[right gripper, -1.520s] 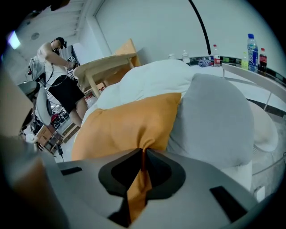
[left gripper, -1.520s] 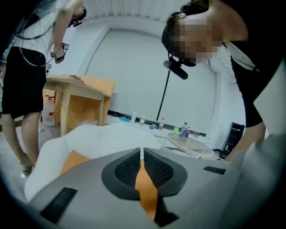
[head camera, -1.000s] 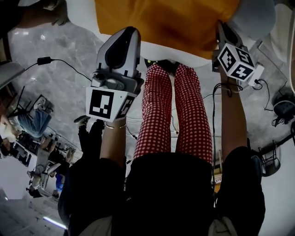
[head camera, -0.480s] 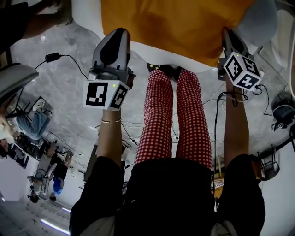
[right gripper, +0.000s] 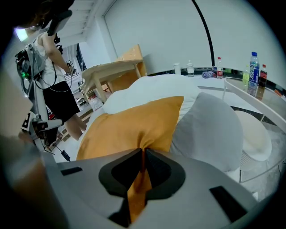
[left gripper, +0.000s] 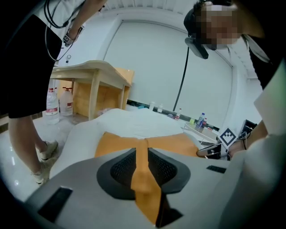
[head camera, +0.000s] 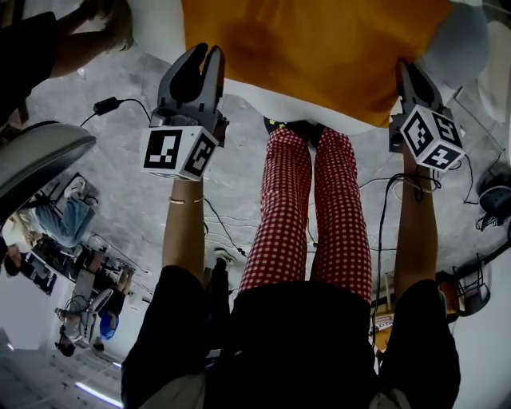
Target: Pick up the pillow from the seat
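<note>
An orange pillow [head camera: 319,48] lies on a white cushioned seat [head camera: 152,24], at the top of the head view. My left gripper [head camera: 204,54] is at the pillow's left corner. Its jaws are opening, with a visible gap, and a fold of orange fabric [left gripper: 142,161] still lies loosely between them. My right gripper [head camera: 409,70] is at the right corner, shut on a thin pinch of the pillow [right gripper: 134,125]. In the left gripper view the pillow [left gripper: 174,145] stretches across the seat [left gripper: 134,123] towards the right gripper.
A grey cushion [right gripper: 210,129] leans against the orange pillow's right side. A wire side table [right gripper: 257,134] stands further right. Another person [left gripper: 27,67] stands left of the seat by a wooden table [left gripper: 96,74]. Cables [head camera: 112,104] run over the floor around my red-checked legs [head camera: 311,208].
The left gripper's jaws have parted from shut to a visible gap. Both grippers have shifted right and slightly down in the head view, the pillow and seat shifting right and up.
</note>
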The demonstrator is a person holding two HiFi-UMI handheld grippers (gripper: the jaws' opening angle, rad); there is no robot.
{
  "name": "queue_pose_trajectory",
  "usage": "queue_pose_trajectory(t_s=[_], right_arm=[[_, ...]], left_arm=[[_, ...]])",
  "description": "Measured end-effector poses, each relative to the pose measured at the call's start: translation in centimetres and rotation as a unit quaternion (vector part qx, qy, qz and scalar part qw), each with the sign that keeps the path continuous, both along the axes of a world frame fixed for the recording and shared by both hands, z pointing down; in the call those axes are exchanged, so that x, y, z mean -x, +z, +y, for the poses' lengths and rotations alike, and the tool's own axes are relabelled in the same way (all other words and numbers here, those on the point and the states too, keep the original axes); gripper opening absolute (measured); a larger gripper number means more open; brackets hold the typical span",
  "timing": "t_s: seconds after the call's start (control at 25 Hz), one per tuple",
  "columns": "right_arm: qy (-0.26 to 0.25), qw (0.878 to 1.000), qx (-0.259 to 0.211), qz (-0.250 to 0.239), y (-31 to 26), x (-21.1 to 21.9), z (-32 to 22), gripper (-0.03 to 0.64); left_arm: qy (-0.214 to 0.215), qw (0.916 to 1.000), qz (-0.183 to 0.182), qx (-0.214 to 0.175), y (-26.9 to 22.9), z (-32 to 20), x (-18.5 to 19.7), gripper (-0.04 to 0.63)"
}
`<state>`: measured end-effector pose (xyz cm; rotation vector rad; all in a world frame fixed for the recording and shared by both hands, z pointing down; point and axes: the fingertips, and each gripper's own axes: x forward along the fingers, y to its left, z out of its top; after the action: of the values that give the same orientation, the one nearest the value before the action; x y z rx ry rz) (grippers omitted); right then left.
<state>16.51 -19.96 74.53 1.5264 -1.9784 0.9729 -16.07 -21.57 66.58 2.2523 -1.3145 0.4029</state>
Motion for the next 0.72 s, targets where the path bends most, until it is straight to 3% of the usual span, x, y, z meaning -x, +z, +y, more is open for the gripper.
queue_pose_trajectory(t_s=[0.4, 0.6, 0.72], right_arm=[[-0.004, 1.0, 0.005, 0.005, 0.9, 1.0, -0.5, 0.046], [0.002, 1.0, 0.008, 0.013, 0.3, 0.2, -0.4, 0.046], [0.006, 1.0, 0.009, 0.009, 0.4, -0.2, -0.1, 0.046]], left_arm=[[0.01, 0.9986, -0.037, 0.036, 4.7, -2.6, 4.3, 0.11], [-0.022, 0.9975, 0.003, 0.068, 6.1, -4.2, 5.8, 0.156], [-0.011, 0.997, -0.02, 0.074, 7.2, -4.8, 6.2, 0.176]])
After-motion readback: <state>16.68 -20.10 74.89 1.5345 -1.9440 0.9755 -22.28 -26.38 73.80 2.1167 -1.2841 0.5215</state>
